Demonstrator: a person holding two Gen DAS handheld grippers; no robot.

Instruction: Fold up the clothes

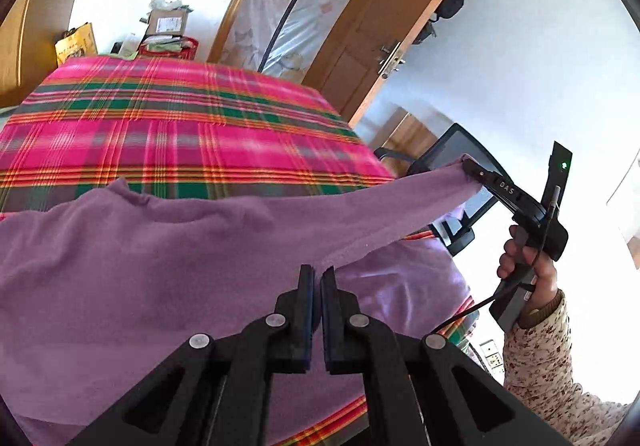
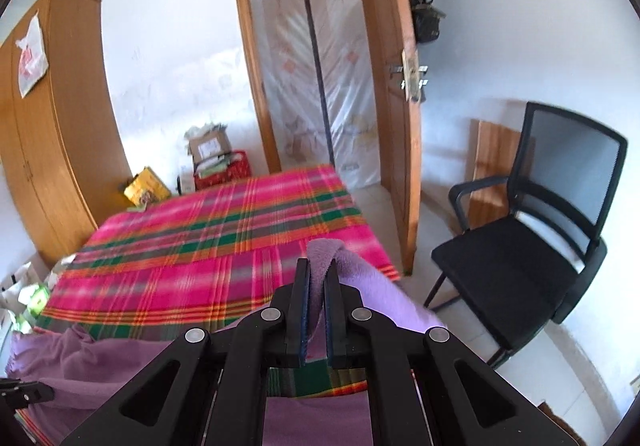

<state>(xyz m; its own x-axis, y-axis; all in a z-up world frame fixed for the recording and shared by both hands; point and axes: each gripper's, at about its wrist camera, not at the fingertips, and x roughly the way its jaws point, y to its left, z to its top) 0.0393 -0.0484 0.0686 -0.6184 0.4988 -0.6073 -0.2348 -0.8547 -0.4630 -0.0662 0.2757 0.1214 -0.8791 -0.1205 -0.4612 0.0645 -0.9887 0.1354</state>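
Over the plaid bed (image 1: 180, 118), my right tool (image 2: 316, 266) pinches the purple garment (image 1: 140, 266) by one lifted end; my left tool (image 1: 317, 278) hangs nearly closed, apparently empty. Mid-fold, I judge: carry that end across.

The letters "DAS" stand in pale print on the black finger of the right gripper (image 1: 466, 162), seen at the right of the left wrist view. The label on the cardboard box (image 1: 166, 22) at the far wall, the print on the yellow bag (image 1: 76, 44) and the red marking on the white plastic bag (image 2: 31, 60) on the wardrobe (image 2: 60, 118) are too small or blurred to read.
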